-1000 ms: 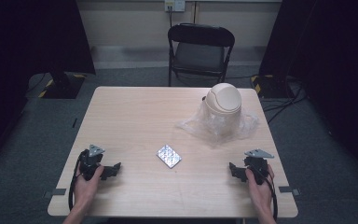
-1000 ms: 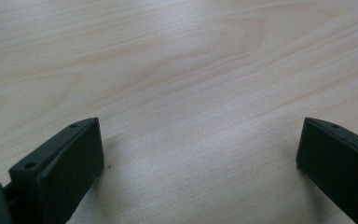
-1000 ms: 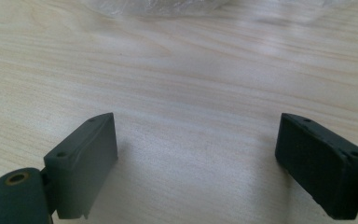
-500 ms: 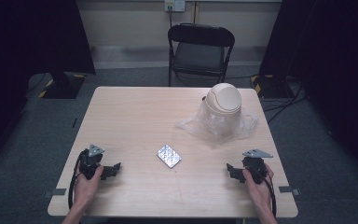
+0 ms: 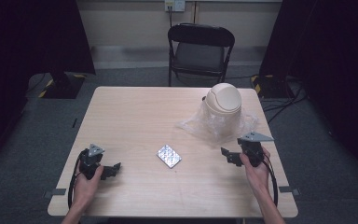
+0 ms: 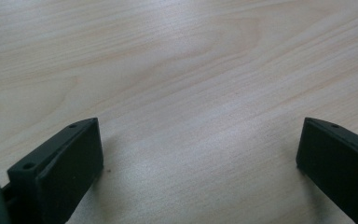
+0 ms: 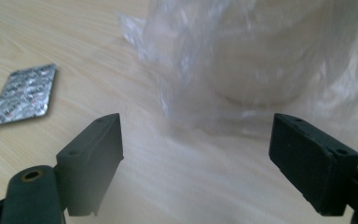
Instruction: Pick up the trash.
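Pale wood-grain table (image 5: 135,116) carries every item; places below are given relative to the silver blister pack (image 5: 168,156) near its middle.

High view: the left hand (image 5: 86,184) reaches in from the near edge, left of the pack, holding the left gripper (image 5: 111,169) low over the wood and pointed toward the pack. The right hand (image 5: 256,170) holds the right gripper (image 5: 227,156) right of the pack, angled toward it. Beyond and right of the pack, a beige domed container (image 5: 223,100) sits on crumpled clear plastic (image 5: 216,127). A black folding chair (image 5: 200,49) stands past the table's far edge.

Left gripper view: the jaws stand wide apart over bare wood and grip nothing.

Right gripper view: the jaws stand wide apart and empty. The blister pack (image 7: 25,94) lies flat at upper left, well outside the left jaw. The clear plastic (image 7: 242,60), blurred, lies ahead between the jaws, with the container's base showing dimly through it.
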Available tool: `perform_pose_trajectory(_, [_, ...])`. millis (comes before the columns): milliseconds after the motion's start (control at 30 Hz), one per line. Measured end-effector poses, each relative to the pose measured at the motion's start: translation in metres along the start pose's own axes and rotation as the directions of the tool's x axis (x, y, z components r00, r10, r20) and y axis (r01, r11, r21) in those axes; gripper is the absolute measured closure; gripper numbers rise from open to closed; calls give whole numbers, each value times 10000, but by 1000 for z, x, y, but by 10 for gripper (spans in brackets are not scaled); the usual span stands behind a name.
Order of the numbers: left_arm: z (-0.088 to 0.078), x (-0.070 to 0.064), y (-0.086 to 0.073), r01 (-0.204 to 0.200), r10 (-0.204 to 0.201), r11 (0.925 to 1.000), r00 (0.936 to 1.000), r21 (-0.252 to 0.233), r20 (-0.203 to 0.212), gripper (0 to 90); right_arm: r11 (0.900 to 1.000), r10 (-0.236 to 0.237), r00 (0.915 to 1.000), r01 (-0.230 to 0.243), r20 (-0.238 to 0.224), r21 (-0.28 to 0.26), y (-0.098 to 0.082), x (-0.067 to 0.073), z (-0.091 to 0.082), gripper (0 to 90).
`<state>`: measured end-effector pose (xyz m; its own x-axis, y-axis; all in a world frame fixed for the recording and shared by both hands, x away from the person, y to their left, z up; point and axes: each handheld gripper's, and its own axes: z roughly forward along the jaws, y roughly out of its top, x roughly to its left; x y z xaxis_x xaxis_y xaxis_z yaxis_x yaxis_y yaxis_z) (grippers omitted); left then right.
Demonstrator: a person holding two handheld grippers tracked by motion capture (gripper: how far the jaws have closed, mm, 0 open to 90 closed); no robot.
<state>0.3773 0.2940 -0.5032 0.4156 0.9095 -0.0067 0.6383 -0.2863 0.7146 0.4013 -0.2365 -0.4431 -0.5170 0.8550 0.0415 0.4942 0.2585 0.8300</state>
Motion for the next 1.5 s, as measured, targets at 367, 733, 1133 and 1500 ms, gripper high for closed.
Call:
perform_pose_trajectory(367, [0, 0, 0, 1, -1, 10000, 10000, -4, -4, 0, 9989, -68, 9997, 56, -253, -469, 41, -5, 8, 151])
perform_pose_trajectory(733, [0, 0, 0, -56, 56, 10000, 9999, -16, -84, 3, 9959, -436, 9976, 392, -532, -819, 86, -11, 20, 166])
perform_pose_trajectory(1133, [0, 0, 0, -53, 53, 10000, 10000, -16, -82, 3, 9967, -488, 9978, 457, -455, -676, 112, -18, 41, 165])
perform_pose_trajectory(1500, [0, 0, 0, -54, 53, 10000, 10000, -14, -83, 3, 9992, -340, 9986, 332, -395, -201, 114, -26, 65, 145])
